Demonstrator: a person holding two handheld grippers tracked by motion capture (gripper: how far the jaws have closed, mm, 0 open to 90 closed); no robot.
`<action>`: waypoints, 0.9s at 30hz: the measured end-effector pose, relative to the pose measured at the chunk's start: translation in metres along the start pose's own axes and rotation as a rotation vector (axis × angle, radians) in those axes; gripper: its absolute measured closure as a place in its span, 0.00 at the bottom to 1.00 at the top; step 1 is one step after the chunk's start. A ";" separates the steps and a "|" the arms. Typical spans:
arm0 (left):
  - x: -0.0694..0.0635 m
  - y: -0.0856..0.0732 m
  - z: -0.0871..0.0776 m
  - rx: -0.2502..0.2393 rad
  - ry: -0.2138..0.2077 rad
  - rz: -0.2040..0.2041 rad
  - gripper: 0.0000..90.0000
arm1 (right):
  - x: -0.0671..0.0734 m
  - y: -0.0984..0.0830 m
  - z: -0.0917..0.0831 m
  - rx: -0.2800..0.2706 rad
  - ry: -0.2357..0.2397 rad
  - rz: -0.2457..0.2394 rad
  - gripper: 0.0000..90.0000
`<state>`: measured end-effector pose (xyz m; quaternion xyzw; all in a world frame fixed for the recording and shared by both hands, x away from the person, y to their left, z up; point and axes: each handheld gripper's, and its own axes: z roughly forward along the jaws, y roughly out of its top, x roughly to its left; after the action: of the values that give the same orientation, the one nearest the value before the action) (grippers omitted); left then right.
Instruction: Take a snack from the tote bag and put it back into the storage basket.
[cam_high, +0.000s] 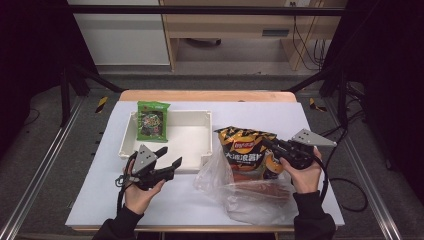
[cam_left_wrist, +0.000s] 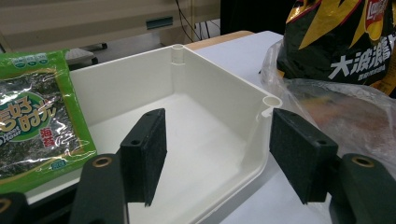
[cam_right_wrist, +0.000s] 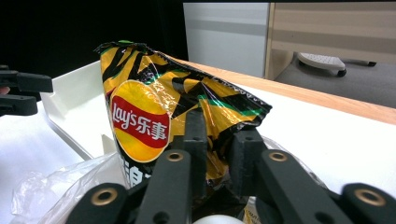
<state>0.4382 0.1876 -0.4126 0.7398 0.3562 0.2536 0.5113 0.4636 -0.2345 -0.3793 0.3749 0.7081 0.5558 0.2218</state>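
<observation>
A yellow-and-black chip bag (cam_high: 247, 150) (cam_right_wrist: 149, 107) stands upright inside a clear plastic bag (cam_high: 250, 192) at the table's right. My right gripper (cam_high: 270, 144) (cam_right_wrist: 219, 135) is shut on the chip bag's right edge, with the foil pinched between its pads. My left gripper (cam_high: 171, 155) (cam_left_wrist: 217, 154) is open and holds nothing. It hovers at the near right corner of a white tray (cam_high: 190, 132) (cam_left_wrist: 210, 140). A green seaweed packet (cam_high: 153, 121) (cam_left_wrist: 32, 116) leans on the tray's far left rim. In the left gripper view, the chip bag (cam_left_wrist: 341, 42) rises behind the plastic bag (cam_left_wrist: 345, 116).
A white sheet (cam_high: 100, 200) covers the table, whose wooden edge (cam_high: 207, 95) shows at the back. Metal rails (cam_high: 40, 170) run along both sides. A desk and cables stand on the floor beyond. The left gripper (cam_right_wrist: 23, 93) shows at the left edge of the right gripper view.
</observation>
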 end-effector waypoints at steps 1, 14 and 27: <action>0.000 0.000 0.000 0.000 -0.001 0.000 0.40 | 0.000 0.000 0.000 -0.001 -0.001 -0.003 0.80; 0.000 0.000 0.000 -0.005 -0.004 -0.004 0.40 | 0.003 0.000 0.009 0.013 -0.025 -0.005 0.82; 0.000 0.000 -0.001 -0.005 -0.003 -0.007 0.40 | 0.004 0.001 0.002 0.016 -0.023 0.036 0.98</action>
<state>0.4379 0.1880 -0.4123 0.7377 0.3573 0.2518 0.5146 0.4624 -0.2303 -0.3786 0.3958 0.7031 0.5494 0.2170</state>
